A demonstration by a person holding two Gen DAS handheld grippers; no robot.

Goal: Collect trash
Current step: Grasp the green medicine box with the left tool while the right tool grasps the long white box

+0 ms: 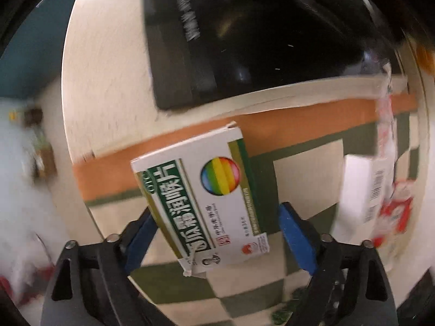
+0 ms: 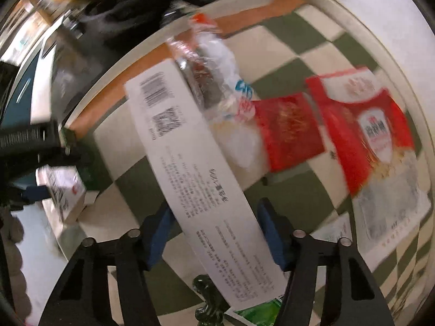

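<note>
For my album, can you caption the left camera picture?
Left gripper open around a green-and-white medicine box above a checkered tablecloth.

A home: green-checked tablecloth on a round table, snack wrappers strewn.

Both wrist views look closely down on the checkered tablecloth.

A black tray lies beside the green-checked cloth.
</note>
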